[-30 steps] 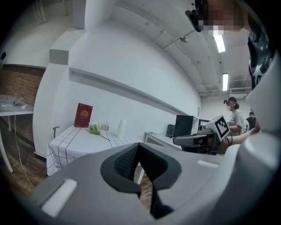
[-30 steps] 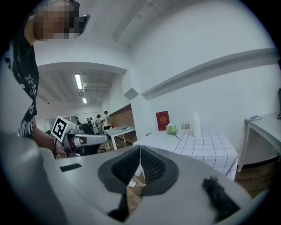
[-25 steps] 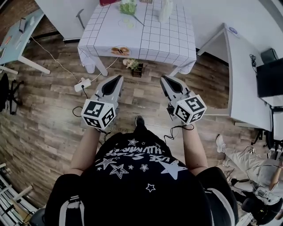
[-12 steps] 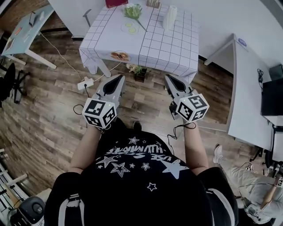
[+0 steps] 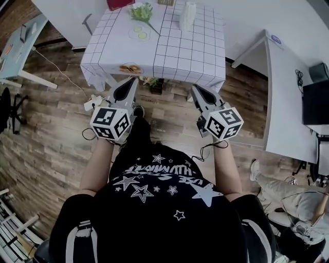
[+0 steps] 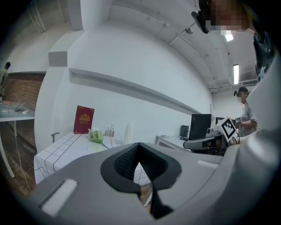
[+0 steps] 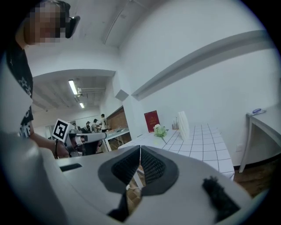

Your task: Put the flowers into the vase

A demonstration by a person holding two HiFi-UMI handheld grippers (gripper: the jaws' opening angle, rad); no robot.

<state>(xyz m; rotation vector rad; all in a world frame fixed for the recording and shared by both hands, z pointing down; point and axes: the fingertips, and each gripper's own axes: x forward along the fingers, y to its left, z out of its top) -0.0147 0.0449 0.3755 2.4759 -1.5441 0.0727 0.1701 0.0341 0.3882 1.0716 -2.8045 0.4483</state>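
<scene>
A bunch of green and white flowers (image 5: 141, 12) lies on the far left part of a table (image 5: 175, 56) with a white gridded cloth. A ribbed white vase (image 5: 187, 16) stands upright to their right. The flowers (image 6: 95, 136) and vase (image 6: 128, 132) also show in the left gripper view, and the flowers (image 7: 160, 130) and vase (image 7: 183, 125) in the right gripper view. My left gripper (image 5: 132, 80) and right gripper (image 5: 195, 88) are both shut and empty, held over the floor just short of the table's near edge.
A red booklet (image 5: 119, 3) stands at the table's far edge. A small potted plant (image 5: 153, 82) sits on the wooden floor under the table, a power strip (image 5: 92, 100) beside it. A white desk (image 5: 285, 92) stands at right, another desk (image 5: 20, 49) at left.
Both grippers have moved forward toward the table, which now lies closer in the head view. Their jaws stayed shut.
</scene>
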